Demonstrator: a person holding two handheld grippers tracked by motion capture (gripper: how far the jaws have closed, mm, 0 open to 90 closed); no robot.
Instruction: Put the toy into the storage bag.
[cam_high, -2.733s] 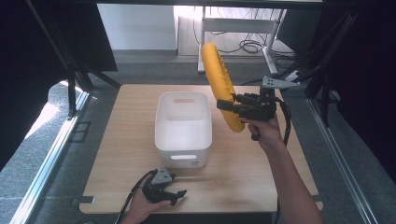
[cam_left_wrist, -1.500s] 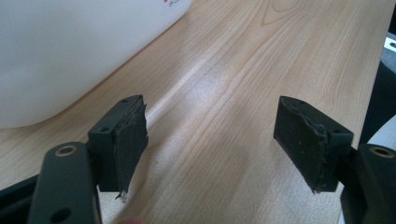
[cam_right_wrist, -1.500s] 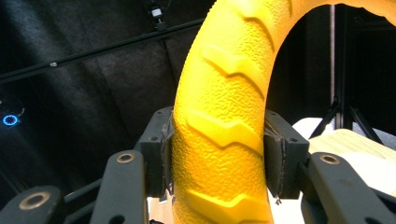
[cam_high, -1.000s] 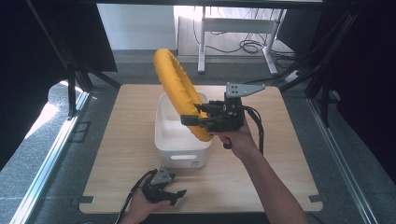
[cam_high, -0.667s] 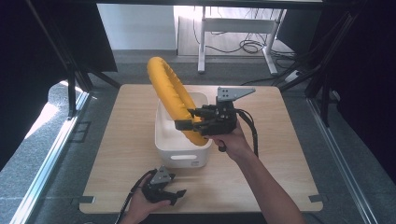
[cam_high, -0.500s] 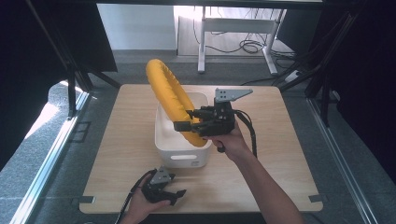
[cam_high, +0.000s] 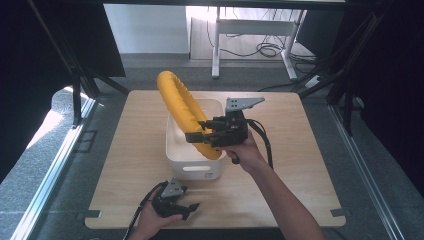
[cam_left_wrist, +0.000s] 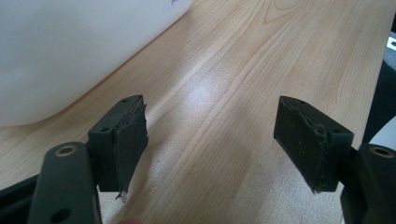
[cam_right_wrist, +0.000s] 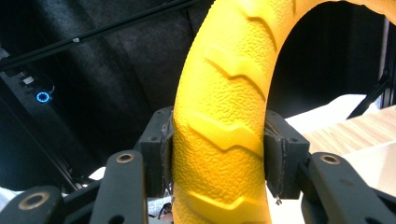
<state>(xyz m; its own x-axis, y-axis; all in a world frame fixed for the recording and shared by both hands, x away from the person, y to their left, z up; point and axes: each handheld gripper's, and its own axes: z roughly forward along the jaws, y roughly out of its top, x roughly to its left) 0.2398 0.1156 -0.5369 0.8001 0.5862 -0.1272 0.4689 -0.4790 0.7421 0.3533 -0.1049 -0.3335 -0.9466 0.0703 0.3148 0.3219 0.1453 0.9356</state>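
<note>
Clamping the yellow ring on both sides, right gripper holds it upright, lower arc dipping into the white bin mid-table; left gripper sits low on the wooden table near the bin, jaws wide apart, nothing between them

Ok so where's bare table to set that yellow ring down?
Free: the wide strip of table right of the white bin, and the strip on its left. Crowded: the bin's middle, where the right tongs hold the yellow ring, and the near edge by the left tongs.
</note>
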